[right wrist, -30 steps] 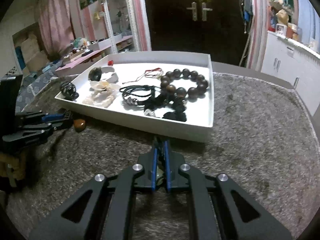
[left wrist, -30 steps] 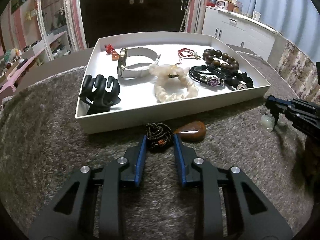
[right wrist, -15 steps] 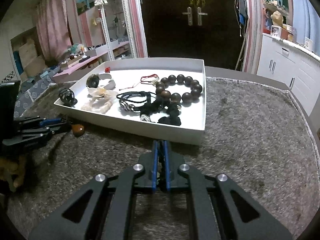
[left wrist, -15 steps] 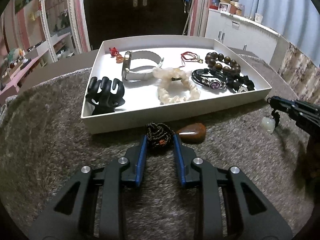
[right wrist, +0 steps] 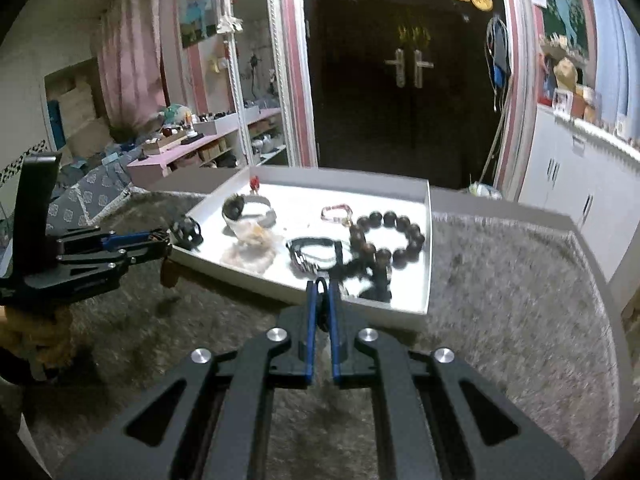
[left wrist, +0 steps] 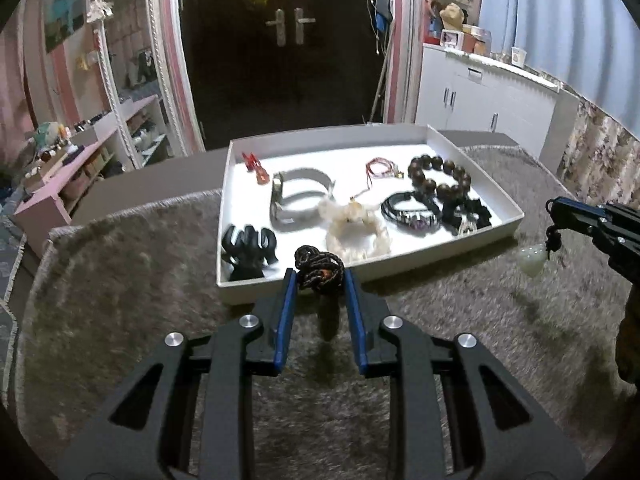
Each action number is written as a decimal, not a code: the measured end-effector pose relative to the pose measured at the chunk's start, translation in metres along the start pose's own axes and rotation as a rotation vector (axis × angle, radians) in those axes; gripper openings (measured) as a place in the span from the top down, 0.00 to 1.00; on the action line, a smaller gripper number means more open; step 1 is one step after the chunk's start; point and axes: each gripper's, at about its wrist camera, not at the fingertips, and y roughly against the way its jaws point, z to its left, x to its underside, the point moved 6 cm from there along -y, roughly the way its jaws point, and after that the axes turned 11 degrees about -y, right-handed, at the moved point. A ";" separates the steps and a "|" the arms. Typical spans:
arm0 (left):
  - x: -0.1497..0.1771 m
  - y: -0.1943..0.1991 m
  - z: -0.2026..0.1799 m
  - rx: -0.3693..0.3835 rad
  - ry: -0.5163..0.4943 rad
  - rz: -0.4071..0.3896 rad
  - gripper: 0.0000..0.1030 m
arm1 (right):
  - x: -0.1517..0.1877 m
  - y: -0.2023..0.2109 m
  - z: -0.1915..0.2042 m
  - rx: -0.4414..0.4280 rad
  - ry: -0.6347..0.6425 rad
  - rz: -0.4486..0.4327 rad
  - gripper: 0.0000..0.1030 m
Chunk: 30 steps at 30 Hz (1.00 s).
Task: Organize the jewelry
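My left gripper (left wrist: 319, 276) is shut on a bundle of dark braided cord (left wrist: 318, 268), lifted above the grey rug just before the white tray's front wall (left wrist: 420, 266). Its brown pendant (right wrist: 170, 274) hangs under the left gripper (right wrist: 162, 240) in the right wrist view. My right gripper (right wrist: 322, 286) is shut on a thin dark cord. From the right gripper (left wrist: 554, 208) that cord dangles a pale jade pendant (left wrist: 531, 259) beside the tray's right corner.
The tray holds a black hair claw (left wrist: 248, 248), a white watch band (left wrist: 298, 200), a pale bead bracelet (left wrist: 356, 236), dark wooden beads (left wrist: 440, 176) and black cord bracelets (left wrist: 412, 214). A shaggy rug (left wrist: 120, 280) covers the table. White cabinets stand at the right, a pink shelf at the left.
Both grippers have risen from the rug with their pieces. The brown pendant left the rug and now hangs under the left gripper. The jade pendant swings higher beside the tray.
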 end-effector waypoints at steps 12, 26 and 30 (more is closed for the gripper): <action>-0.065 0.020 0.014 -0.025 0.010 -0.091 0.78 | -0.072 -0.003 0.021 -0.021 -0.009 -0.076 0.95; -0.130 -0.057 0.040 -0.067 0.054 -0.078 0.78 | -0.127 -0.090 0.025 -0.027 -0.008 -0.046 0.95; -0.141 -0.093 0.044 -0.095 0.052 -0.055 0.78 | -0.137 -0.124 0.015 -0.020 -0.027 -0.018 0.95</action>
